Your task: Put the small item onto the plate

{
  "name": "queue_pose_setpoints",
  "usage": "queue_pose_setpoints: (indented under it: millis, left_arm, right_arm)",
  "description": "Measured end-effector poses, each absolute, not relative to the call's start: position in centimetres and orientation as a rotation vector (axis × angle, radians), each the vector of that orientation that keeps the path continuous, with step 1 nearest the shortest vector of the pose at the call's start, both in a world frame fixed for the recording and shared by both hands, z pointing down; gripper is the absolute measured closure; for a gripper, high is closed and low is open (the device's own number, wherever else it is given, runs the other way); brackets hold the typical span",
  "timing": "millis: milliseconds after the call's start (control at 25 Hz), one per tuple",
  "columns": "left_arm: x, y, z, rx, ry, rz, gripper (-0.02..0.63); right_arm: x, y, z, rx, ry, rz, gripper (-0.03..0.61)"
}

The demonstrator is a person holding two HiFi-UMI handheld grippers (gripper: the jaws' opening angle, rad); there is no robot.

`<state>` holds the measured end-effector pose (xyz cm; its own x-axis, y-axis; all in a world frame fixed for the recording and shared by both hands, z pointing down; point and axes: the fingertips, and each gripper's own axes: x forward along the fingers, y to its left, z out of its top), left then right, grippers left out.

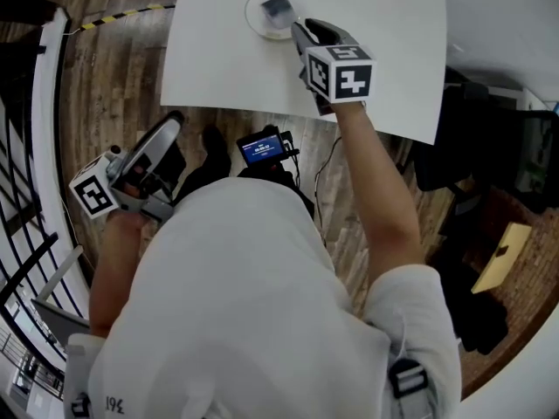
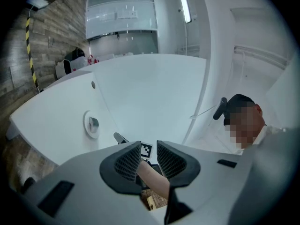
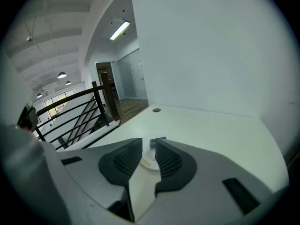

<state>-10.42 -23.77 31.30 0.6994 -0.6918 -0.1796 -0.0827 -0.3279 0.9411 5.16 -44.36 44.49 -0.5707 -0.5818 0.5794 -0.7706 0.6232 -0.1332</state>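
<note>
Head view: the white plate (image 1: 253, 17) sits near the far edge of the white table (image 1: 393, 24), and the small grey item (image 1: 278, 9) lies on it. The right gripper (image 1: 301, 30) points at the plate from the near right, its fingertips just short of the rim and clear of the item. The left gripper (image 1: 170, 127) is held off the table's near left corner, over the wooden floor (image 1: 105, 68), with the plate well beyond its fingers. Left gripper view: the left gripper (image 2: 149, 146) has its fingers a narrow gap apart with nothing gripped; only the person's other forearm and the marker cube show far off through the gap. The plate (image 2: 87, 126) with the item (image 2: 94, 123) lies ahead and to the left of these fingers, well apart from them. Right gripper view: the right gripper (image 3: 147, 144) shows its fingers drawn close but not touching, and empty. The plate (image 3: 152, 168) shows through the gap, below the fingers, and the item (image 3: 158, 142) rests on it just past the right fingertip. The table (image 3: 211, 130) runs on beyond.
</note>
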Motion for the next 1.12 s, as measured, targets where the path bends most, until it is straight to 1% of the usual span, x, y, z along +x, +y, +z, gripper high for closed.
queue_pose_setpoints:
  millis: [280, 560, 840, 1120]
  left_arm:
    - [-9.9, -23.8, 30.1, 1.872, -0.573, -0.698, 0.511]
    - [-9.2, -23.9, 28.6, 1.924, -0.509, -0.709, 0.511]
    - [-8.4, -24.0, 25.3, 2.014, -0.445, -0.715, 0.511]
    - [-7.0, -23.4, 24.5, 2.054, -0.363, -0.686, 0.511]
  right_arm:
    - [5.3, -40.9, 39.8, 1.105, -2.425, 0.485, 0.577]
    - [4.6, -37.3, 33.6, 1.140, -2.561, 0.510, 0.577]
    - [4.6, -33.9, 28.2, 1.163, -2.744, 0.738, 0.577]
    - [5.0, -33.1, 25.0, 1.203, -2.824, 0.711, 0.578]
